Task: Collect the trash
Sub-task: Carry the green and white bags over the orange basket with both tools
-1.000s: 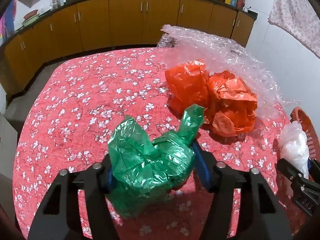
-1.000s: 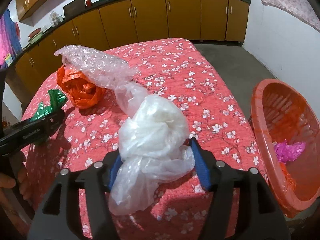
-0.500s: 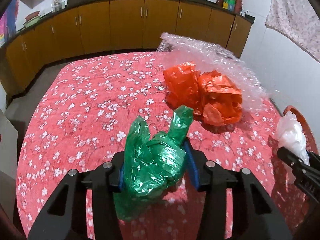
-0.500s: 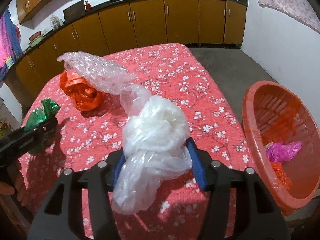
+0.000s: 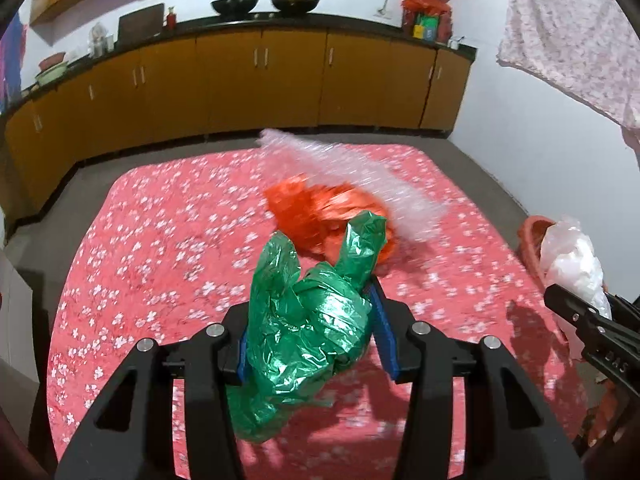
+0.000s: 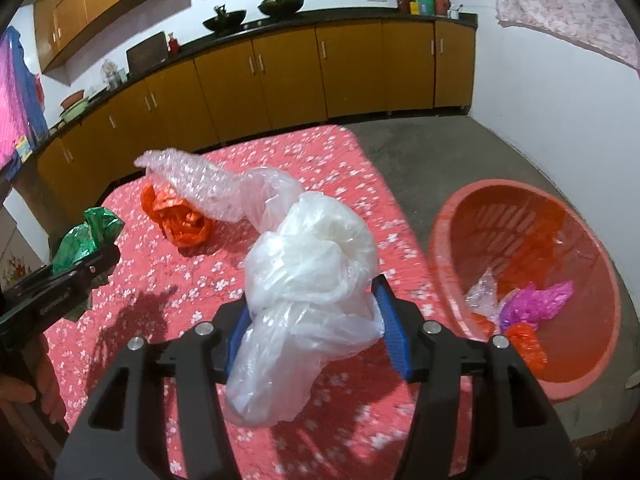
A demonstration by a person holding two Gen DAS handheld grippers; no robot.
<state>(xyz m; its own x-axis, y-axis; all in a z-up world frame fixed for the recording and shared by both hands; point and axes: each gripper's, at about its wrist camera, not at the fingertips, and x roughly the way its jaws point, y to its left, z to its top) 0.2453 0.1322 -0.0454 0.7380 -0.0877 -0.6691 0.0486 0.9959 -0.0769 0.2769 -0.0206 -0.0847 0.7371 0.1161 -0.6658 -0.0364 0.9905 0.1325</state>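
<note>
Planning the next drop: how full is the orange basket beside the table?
Nearly empty. The orange basket holds only a few crumpled scraps at its bottom, a magenta piece among them; most of its slotted wall shows bare.

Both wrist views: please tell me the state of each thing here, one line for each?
Crumpled green plastic bag: clamped in left claw, off the table.
Crumpled white plastic bag: clamped in right claw.
Orange plastic bag: lying on table, partly under bubble wrap.
Orange basket: on floor, holding some trash.

Orange-brown cabinets (image 5: 256,80) run along white walls (image 5: 520,120) under a dark countertop (image 6: 320,20) — two black woks (image 5: 264,0) on it; grey floor (image 6: 440,148).
</note>
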